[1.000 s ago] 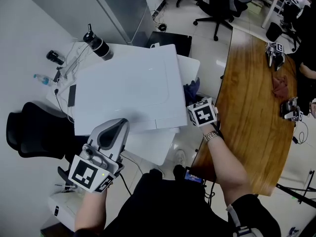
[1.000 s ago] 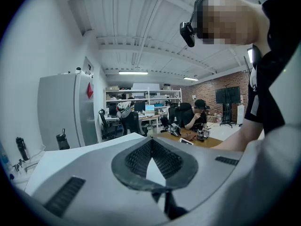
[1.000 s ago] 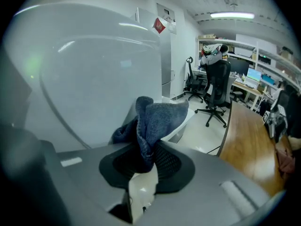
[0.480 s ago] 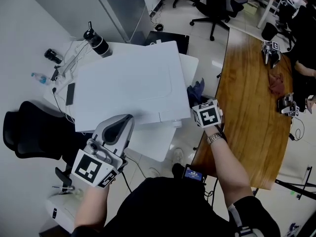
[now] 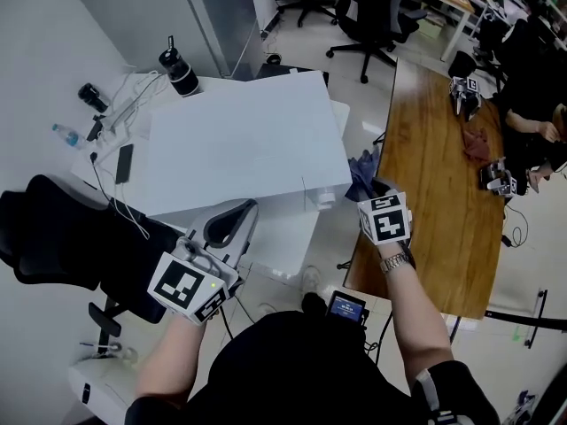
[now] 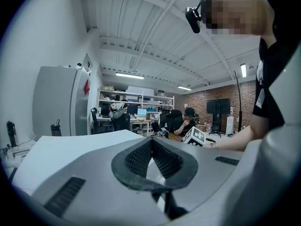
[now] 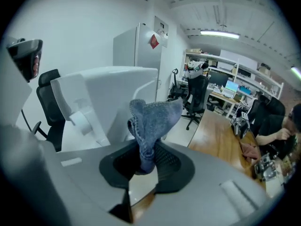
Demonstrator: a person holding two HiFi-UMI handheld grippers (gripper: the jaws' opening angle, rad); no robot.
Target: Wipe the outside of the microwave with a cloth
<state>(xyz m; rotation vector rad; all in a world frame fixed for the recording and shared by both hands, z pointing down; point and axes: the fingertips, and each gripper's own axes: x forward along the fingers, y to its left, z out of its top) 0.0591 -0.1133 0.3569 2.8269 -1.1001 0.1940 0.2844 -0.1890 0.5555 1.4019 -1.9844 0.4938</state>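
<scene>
Two grippers share this job, but only the right gripper (image 7: 146, 157) carries the wiper. Its jaws stand partly apart, clamped on the lower end of the blue cloth (image 7: 153, 119), and a loose tuft stands up above the pads. In the head view the cloth sits at about 3 o'clock of the white microwave (image 5: 239, 144), just beside its near right corner. Whether it already touches the wall I cannot tell. The table (image 5: 443, 175) lies farther out at 3 o'clock.

The step in hand looks like bringing the cloth onto that side wall. To do it well, I would lay the tuft flat against the panel, not poke with the jaw tips. I would keep the clamp firm so that the fabric does not slip out, and run long overlapping strokes from the top edge down. The main risk is hard plastic scraping the casing if the cloth folds away.

The left gripper (image 6: 151, 141) is closed with nothing between its jaws. It hangs at 6 o'clock of the microwave, near the front edge, and could steady the box if wiping pushes it.
</scene>
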